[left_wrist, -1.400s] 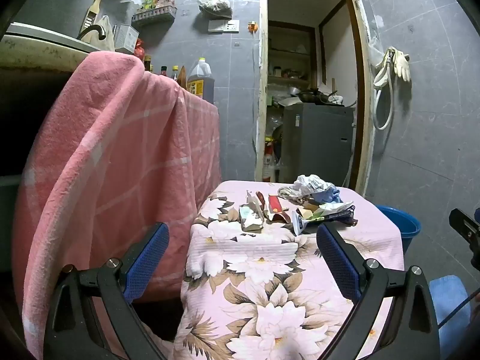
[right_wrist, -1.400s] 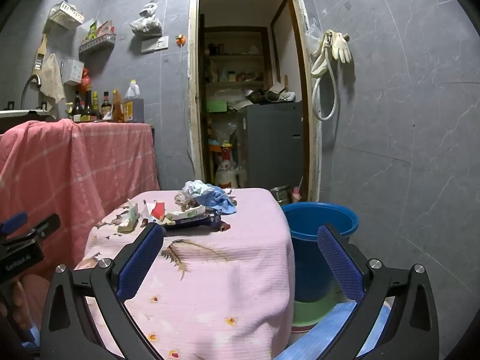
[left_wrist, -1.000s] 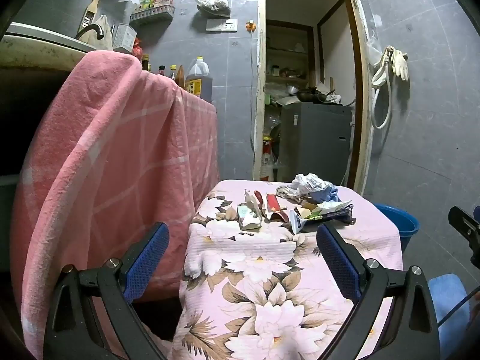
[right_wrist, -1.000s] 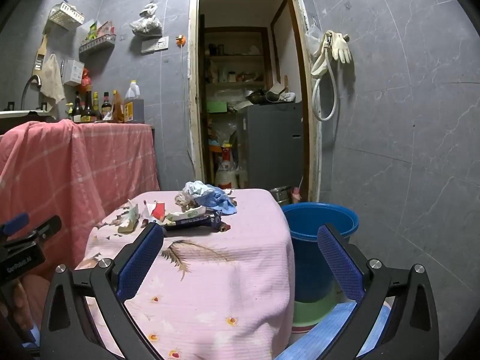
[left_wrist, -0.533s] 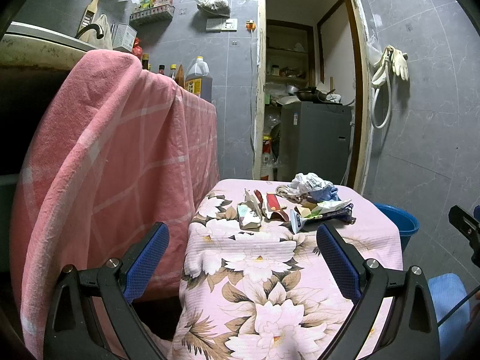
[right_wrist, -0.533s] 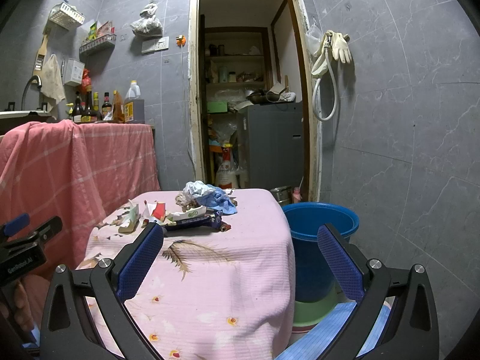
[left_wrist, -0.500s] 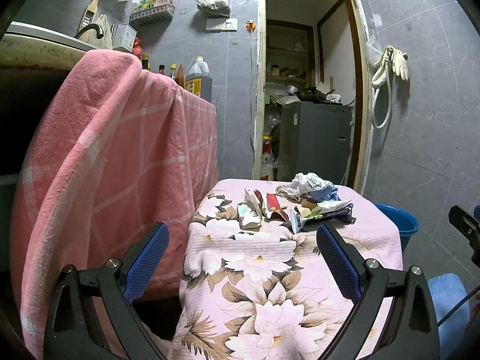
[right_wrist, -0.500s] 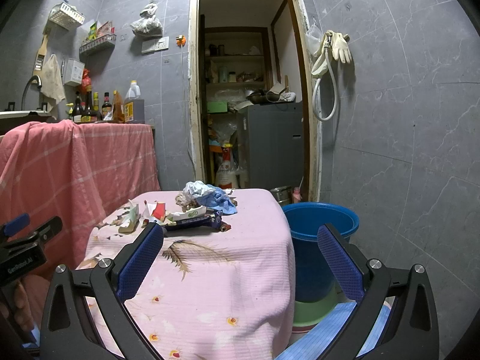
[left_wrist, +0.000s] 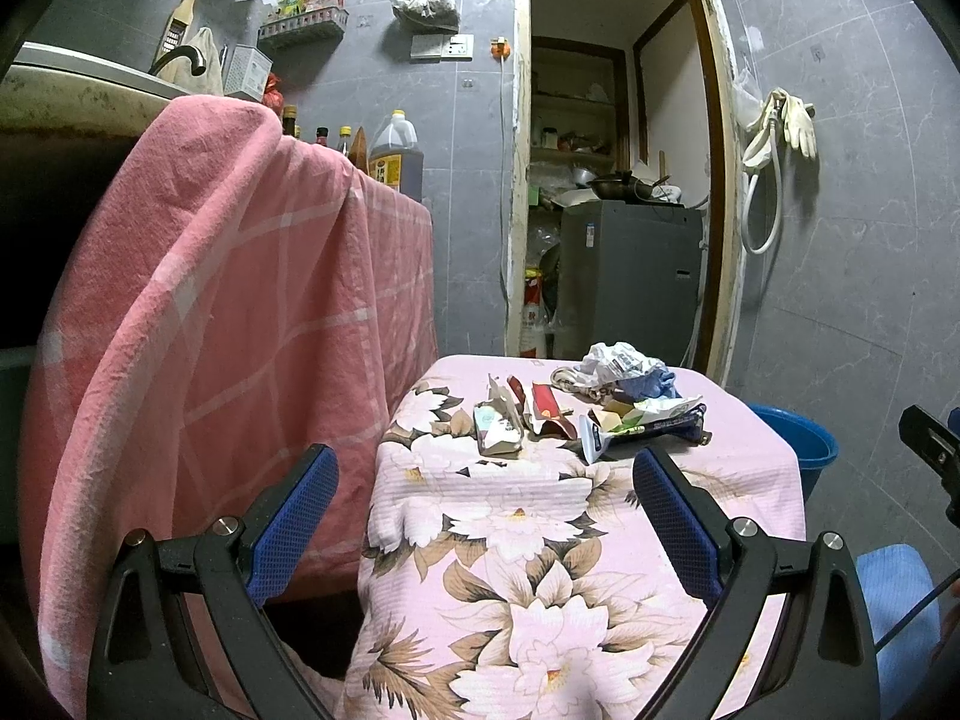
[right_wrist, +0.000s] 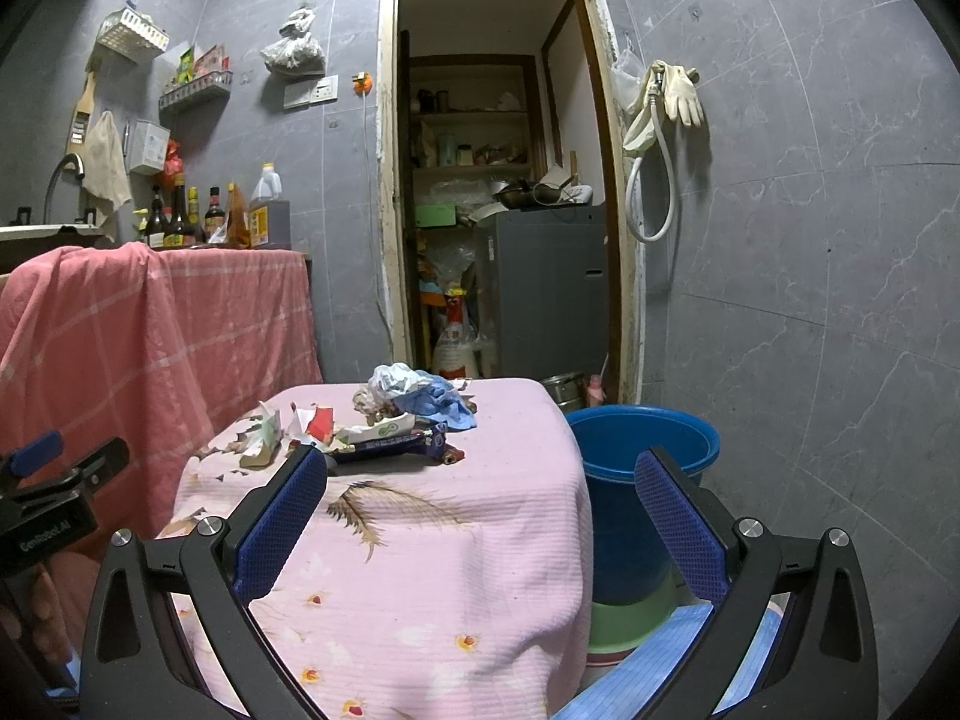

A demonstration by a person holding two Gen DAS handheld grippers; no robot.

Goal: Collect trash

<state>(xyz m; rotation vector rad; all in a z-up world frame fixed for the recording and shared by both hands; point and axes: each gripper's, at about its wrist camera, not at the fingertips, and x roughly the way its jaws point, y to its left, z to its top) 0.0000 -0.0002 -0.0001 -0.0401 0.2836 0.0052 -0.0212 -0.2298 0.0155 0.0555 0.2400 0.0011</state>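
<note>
Both claws hang short of the table, nothing between their blue pads. The left gripper (left_wrist: pixel 483 492) is spread wide over the near edge of the pink floral tablecloth (left_wrist: pixel 540 540), and the right gripper (right_wrist: pixel 480 495) is spread just as wide, aimed at the table's right corner.

The trash sits bunched at the far end of the tabletop: a crumpled white wrapper (left_wrist: pixel 621 357) touching a blue rag (right_wrist: pixel 435 399), a long dark wrapper (right_wrist: pixel 393 449) lying flat in front of them, a red packet (left_wrist: pixel 546 405) and a torn pale carton (left_wrist: pixel 497 429) off to the left. All of it is well apart from both claws.

A blue bucket (right_wrist: pixel 642 450) stands on the floor just beside the table's right side, stacked in a green basin (right_wrist: pixel 630 615).

To the left, a pink checked cloth (left_wrist: pixel 240 300) drapes over a counter carrying sauce bottles (right_wrist: pixel 180 213) and an oil jug (left_wrist: pixel 396 150). Grey tiled walls all round; an open doorway (right_wrist: pixel 498 180) behind the table shows cluttered shelves and a grey cabinet (right_wrist: pixel 546 282). Rubber gloves (right_wrist: pixel 681 90) and a hose hang on the right wall.
</note>
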